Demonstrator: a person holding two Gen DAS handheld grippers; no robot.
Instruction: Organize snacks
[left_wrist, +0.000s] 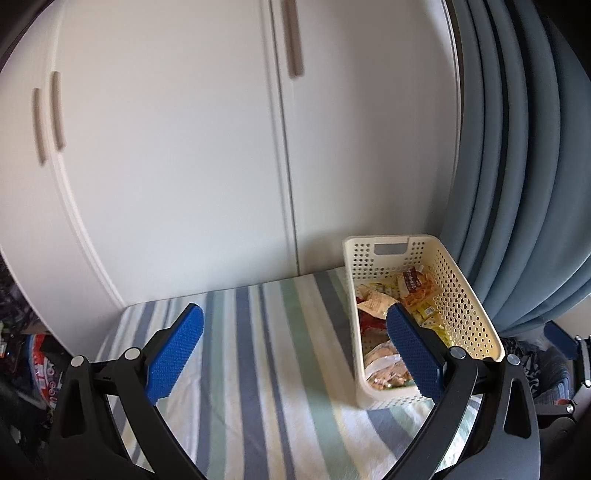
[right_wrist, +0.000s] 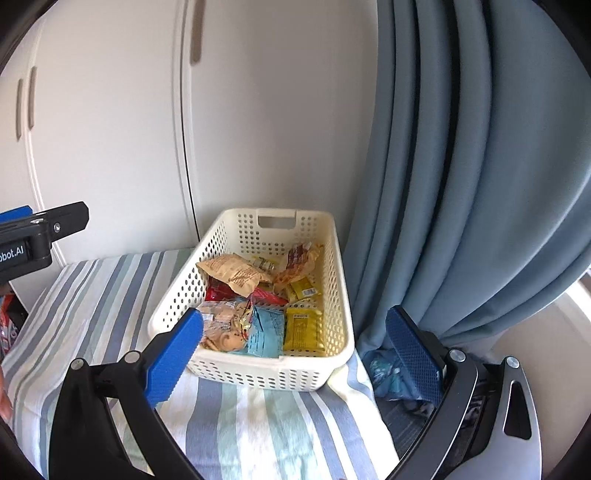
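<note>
White wardrobe (left_wrist: 177, 147) doors fill the background; a blue curtain (right_wrist: 461, 166) hangs at the right, just beside the basket. A striped cloth (left_wrist: 258, 369) covers the surface in front of the wardrobe. The cream perforated basket (right_wrist: 229, 373) stands on the cloth at its right end, near the wardrobe, handle slot at the far wall. All snacks (right_wrist: 258, 306) visible lie inside the basket: a tan bag at the back, red packs mid-basket, a clear cookie pack, a light-blue pack and yellow packs at the front. Left tool (left_wrist: 291, 350): jaws spread wide, holding nothing, over the cloth left of the basket. Right tool (right_wrist: 295, 350): jaws spread wide, holding nothing, straddling the basket's near end
</note>
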